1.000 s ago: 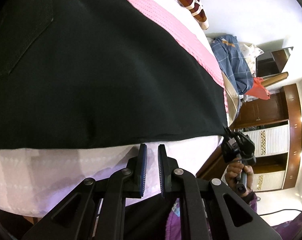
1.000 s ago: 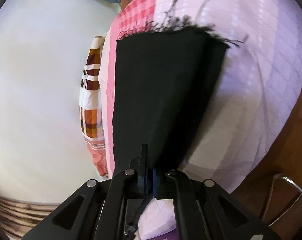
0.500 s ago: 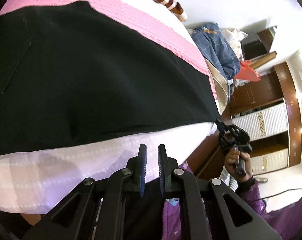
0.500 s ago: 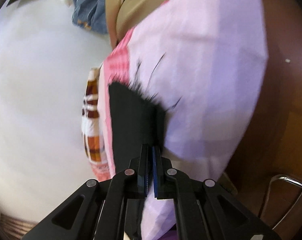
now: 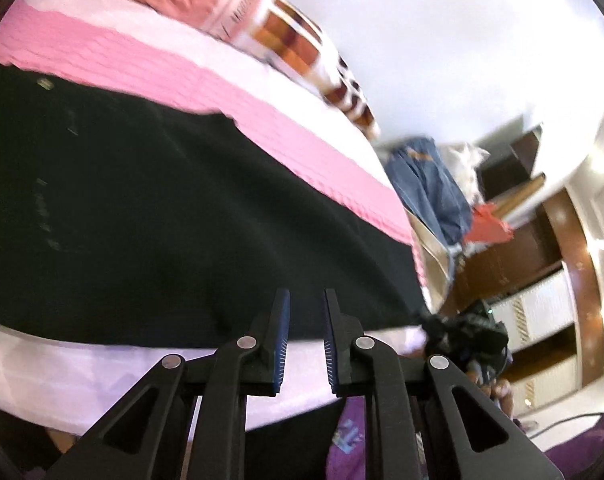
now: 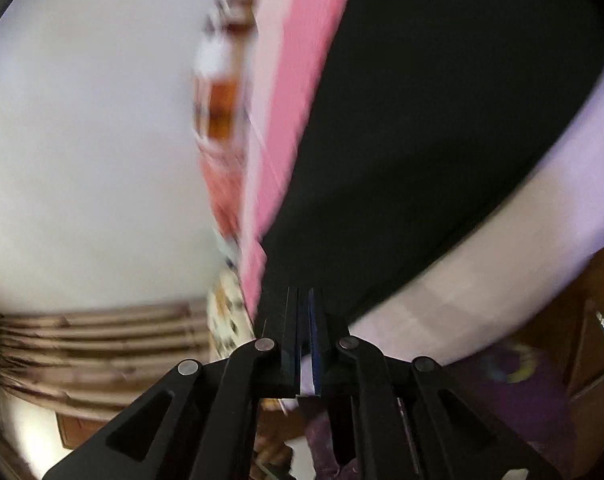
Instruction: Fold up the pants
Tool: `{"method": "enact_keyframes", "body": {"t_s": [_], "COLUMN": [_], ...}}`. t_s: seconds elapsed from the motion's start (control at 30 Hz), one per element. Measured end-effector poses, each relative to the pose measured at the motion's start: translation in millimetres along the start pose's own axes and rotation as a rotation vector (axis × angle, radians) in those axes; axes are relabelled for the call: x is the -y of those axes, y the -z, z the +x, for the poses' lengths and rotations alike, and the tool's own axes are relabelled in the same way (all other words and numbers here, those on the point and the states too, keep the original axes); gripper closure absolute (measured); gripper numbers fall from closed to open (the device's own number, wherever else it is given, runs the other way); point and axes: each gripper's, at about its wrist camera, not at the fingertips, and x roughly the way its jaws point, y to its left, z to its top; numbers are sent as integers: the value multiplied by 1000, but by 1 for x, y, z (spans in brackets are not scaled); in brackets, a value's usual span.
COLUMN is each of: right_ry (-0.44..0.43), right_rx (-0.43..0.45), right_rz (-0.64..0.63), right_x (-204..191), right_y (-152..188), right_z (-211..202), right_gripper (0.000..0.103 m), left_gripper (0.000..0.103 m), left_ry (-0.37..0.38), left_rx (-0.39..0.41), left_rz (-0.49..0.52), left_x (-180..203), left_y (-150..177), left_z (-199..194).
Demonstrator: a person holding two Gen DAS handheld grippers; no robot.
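The black pants [image 5: 162, 220] lie flat across a bed with a pink and white sheet [image 5: 190, 80]. My left gripper [image 5: 305, 304] hovers over the near edge of the pants, fingers a small gap apart, holding nothing. My right gripper [image 6: 304, 300] is shut on the pants [image 6: 442, 128] at one end, the black cloth running away from its fingers. That right gripper also shows in the left wrist view [image 5: 468, 334], at the far right end of the pants by the bed's corner.
A checked orange and white pillow [image 5: 314, 52] lies at the bed's far side by the white wall. Blue clothes [image 5: 430, 188] and a red cloth [image 5: 488, 228] hang beyond the bed's right end. Brown wardrobes [image 5: 542, 300] stand further right. Striped curtains [image 6: 102, 344] show in the right view.
My right gripper has swung round with the pants' end, so the cloth now fills its view. The left gripper tilted up, showing more of the bed and pillow. Both views are blurred by motion.
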Motion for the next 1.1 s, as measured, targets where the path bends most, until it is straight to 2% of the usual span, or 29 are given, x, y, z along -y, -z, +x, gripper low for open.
{"method": "enact_keyframes", "body": {"t_s": [0.1,0.2,0.3,0.37,0.47,0.57,0.63,0.77,0.87,0.93,1.0,1.07,1.1], "right_ry": [26,29,49,75,68,89,81,53,83,51,22,22,17], "right_rx": [-68,-79,-70,-72,-74,-67,-66,-108,-115,-130,-165,-206,-217], "right_rz": [48,62,59,63,81,44,66,92,55,73,56,36,38], "right_x": [9,11,12,13,13,4,5,4,0,1,-7,-13,-13], "right_y": [5,7,13,16,21,20,19,24,26,28,34,38,38], "right_z": [38,56,62,64,68,75,82,102,108,109,112,118,121], "right_gripper": [95,95,90,82,75,74,74,75,84,84,83,75,73], "left_gripper": [83,71,68,67,66,59,57,57,57,57,57,57,57], "left_ry": [-32,-67,-89,-100,-106,-123,-134,-170,-220,-251,-251,-316,-294], "left_rx": [35,56,62,60,63,75,86,113,128,139,148,156,165], "left_rz": [-21,-47,-58,-60,-58,-55,-64,-118,-123,-128,-113,-91,-99], "left_x": [-15,-33,-45,-51,-56,-63,-68,-92,-105,-115,-126,-136,-142], "left_y": [-3,-3,-1,0,0,-1,-1,-4,-6,-8,-12,-17,-19], "left_z": [-17,-30,-35,-37,-41,-48,-50,-59,-65,-70,-75,-77,-81]}}
